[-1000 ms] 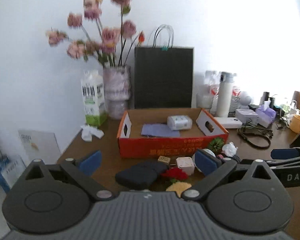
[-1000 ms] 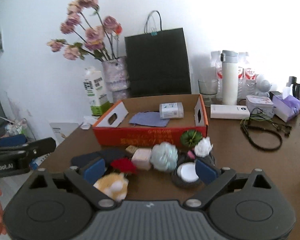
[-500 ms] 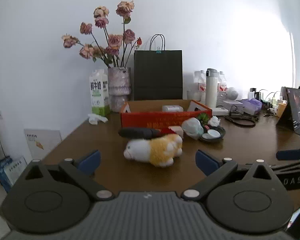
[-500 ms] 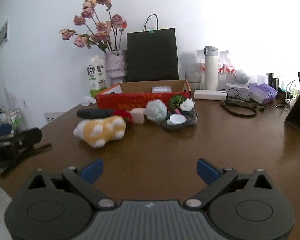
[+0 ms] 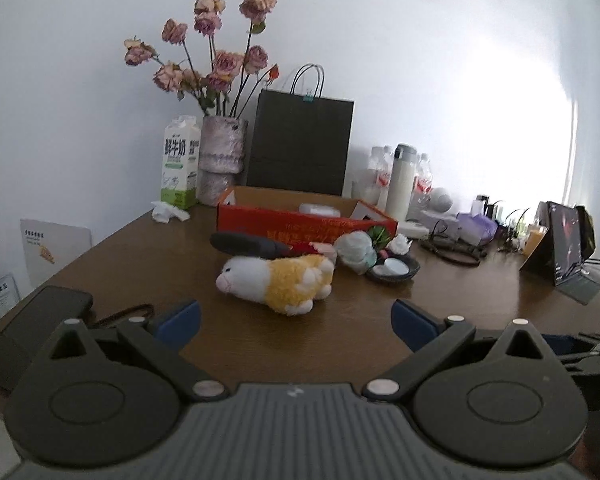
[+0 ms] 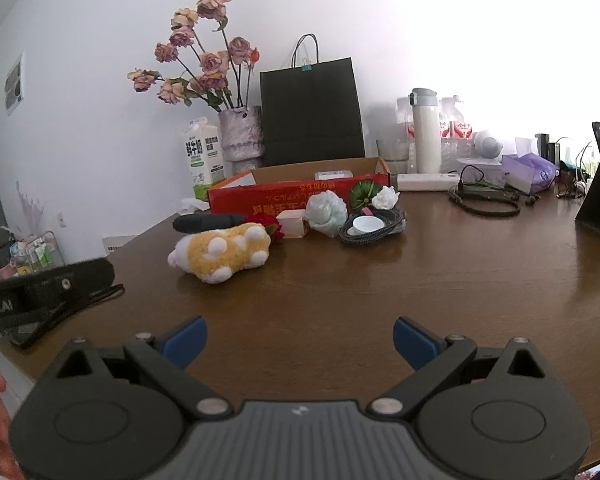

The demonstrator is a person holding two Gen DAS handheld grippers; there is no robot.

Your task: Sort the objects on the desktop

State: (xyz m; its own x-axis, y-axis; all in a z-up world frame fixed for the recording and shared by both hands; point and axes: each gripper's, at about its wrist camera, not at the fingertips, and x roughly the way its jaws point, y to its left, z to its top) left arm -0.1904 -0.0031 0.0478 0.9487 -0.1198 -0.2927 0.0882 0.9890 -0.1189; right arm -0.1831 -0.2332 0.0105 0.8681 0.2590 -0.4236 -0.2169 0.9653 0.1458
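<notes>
Where clutter lies, one plush toy (image 5: 278,280)

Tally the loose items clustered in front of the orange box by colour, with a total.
Yellow-and-white: 1, plush toy
Black: 2, pouch, coiled cable
Red: 1, flower
Pink: 1, cube
Pale green: 1, ball
Dark green: 1, disc
White: 2, cup, flower
Total: 9

We see a yellow-and-white plush toy (image 5: 278,280), a red box (image 5: 304,226) – and a black paper bag (image 5: 300,144) behind
</notes>
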